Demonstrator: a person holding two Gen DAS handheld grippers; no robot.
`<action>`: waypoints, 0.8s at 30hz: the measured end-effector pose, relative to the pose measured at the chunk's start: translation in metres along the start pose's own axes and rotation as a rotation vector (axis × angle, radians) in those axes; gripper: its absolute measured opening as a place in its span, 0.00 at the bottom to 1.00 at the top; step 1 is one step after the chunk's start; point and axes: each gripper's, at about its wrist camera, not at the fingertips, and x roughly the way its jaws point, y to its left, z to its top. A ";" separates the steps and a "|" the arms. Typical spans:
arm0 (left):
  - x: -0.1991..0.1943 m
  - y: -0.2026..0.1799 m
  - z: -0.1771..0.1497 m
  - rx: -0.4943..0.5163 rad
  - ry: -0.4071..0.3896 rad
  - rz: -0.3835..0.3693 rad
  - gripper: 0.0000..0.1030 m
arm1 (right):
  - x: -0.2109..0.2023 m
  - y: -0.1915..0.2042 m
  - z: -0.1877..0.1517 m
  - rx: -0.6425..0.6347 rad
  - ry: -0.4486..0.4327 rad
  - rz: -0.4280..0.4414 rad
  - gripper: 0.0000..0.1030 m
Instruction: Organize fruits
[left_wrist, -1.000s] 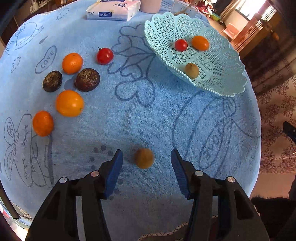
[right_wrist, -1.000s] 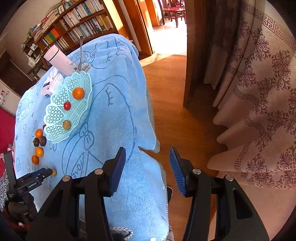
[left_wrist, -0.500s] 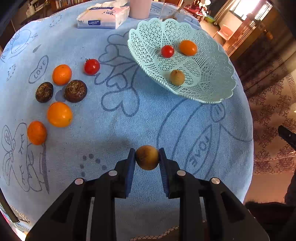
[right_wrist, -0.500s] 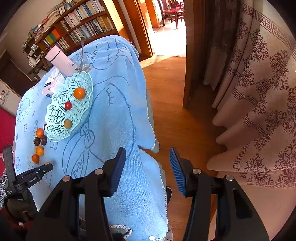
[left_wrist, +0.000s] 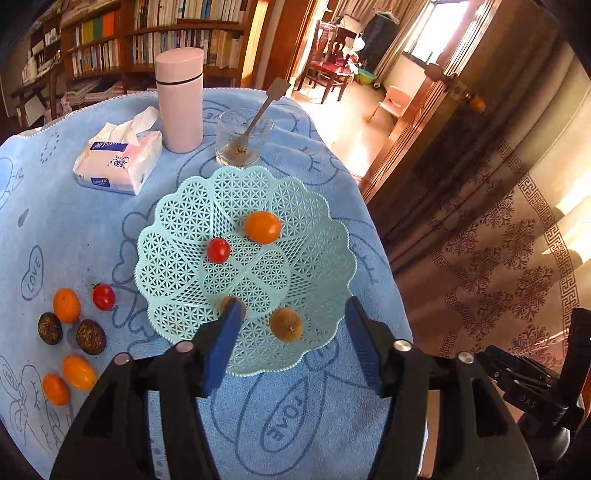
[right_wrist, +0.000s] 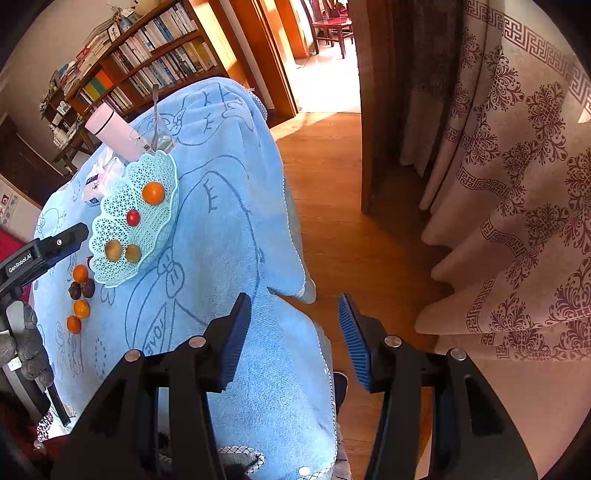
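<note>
Nearby, pink flask (left_wrist: 180, 101), tissue pack (left_wrist: 118, 162), glass (left_wrist: 242, 139) behind basket (left_wrist: 177, 236), both grippers' jaws released.

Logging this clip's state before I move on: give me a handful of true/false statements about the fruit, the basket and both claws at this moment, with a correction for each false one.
1. The mint basket holds four fruits. True: an orange, a cherry tomato and two brown fruits.
2. The left claw is shut on a brown fruit. False: its jaws are apart, and that brown fruit lies in the basket.
3. Fruit remains on the blue cloth left of the basket. True.
4. The pink bottle lies on its side. False: it stands upright.
5. The right claw holds an orange. False: it is open and holds nothing.
</note>
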 end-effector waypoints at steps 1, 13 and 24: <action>-0.002 -0.001 0.002 0.004 -0.013 -0.006 0.67 | 0.000 -0.002 0.000 0.006 0.000 -0.002 0.49; -0.021 0.048 -0.015 -0.084 0.000 0.073 0.67 | 0.010 0.018 0.003 -0.024 0.015 0.020 0.49; -0.056 0.096 -0.042 -0.180 -0.014 0.146 0.74 | 0.017 0.056 0.004 -0.073 0.009 0.054 0.56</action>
